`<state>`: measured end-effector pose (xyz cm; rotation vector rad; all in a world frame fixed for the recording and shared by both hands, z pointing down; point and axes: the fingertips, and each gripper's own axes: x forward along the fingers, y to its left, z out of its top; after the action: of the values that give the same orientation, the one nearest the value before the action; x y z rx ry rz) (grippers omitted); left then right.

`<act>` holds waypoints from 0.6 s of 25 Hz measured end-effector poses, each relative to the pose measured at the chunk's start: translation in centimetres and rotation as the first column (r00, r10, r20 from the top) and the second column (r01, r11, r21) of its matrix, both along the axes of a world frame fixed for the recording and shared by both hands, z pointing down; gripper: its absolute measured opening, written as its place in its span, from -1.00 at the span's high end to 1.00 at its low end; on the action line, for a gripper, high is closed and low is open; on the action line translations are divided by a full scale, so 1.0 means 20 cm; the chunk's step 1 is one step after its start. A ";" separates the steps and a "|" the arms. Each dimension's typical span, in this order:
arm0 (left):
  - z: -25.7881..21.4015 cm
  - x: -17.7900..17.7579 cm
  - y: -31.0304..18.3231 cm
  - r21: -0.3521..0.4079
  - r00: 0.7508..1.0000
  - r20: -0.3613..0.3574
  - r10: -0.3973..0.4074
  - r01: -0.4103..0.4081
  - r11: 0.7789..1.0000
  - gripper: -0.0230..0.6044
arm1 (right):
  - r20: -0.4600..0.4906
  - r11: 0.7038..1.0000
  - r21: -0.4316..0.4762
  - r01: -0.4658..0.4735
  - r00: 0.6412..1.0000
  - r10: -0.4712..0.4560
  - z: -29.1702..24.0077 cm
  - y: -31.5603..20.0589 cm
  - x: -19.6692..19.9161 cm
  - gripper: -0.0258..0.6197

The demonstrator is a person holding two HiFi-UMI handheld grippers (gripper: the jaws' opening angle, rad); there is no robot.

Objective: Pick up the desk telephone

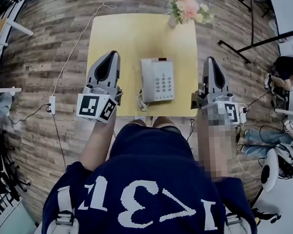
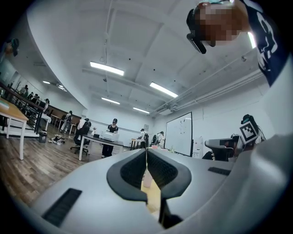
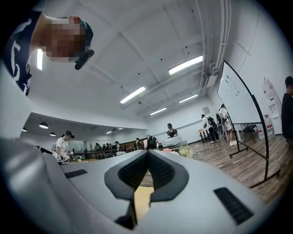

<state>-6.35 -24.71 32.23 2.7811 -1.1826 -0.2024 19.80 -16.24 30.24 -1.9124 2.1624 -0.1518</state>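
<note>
A light grey desk telephone (image 1: 157, 79) with a keypad and a coiled cord lies flat near the front edge of a small yellow table (image 1: 132, 36). My left gripper (image 1: 107, 57) hovers over the table to the phone's left, shut with nothing in it. My right gripper (image 1: 212, 64) is to the phone's right, past the table's right edge, also shut and empty. Neither touches the phone. In the left gripper view the left gripper (image 2: 146, 151) has its jaws pressed together, pointing level across the room; the right gripper (image 3: 147, 153) looks the same in its own view.
A vase of pink and yellow flowers (image 1: 189, 9) stands at the table's far right corner. A white cable (image 1: 74, 49) runs over the wooden floor on the left to a power strip (image 1: 52, 104). Black stand legs (image 1: 250, 35) and people sit to the right.
</note>
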 end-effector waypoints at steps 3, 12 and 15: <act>0.00 0.03 -0.02 -0.007 1.000 -0.008 -0.016 0.016 1.000 0.87 | -0.007 0.999 0.000 0.035 0.999 -0.035 -0.02 -0.06 0.01 0.84; -0.03 0.10 -0.01 -0.005 0.997 -0.004 -0.072 0.072 0.997 0.87 | -0.013 0.994 0.021 0.109 0.994 -0.109 -0.09 -0.18 0.07 0.84; 0.02 0.11 -0.01 -0.027 0.997 0.003 -0.071 0.071 0.997 0.87 | -0.006 0.990 -0.010 0.137 0.991 -0.137 -0.02 -0.21 0.05 0.83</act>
<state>-4.05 -24.88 32.63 2.7190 -1.2765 -0.1891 20.77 -20.42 29.84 -1.7707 2.3014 -0.1815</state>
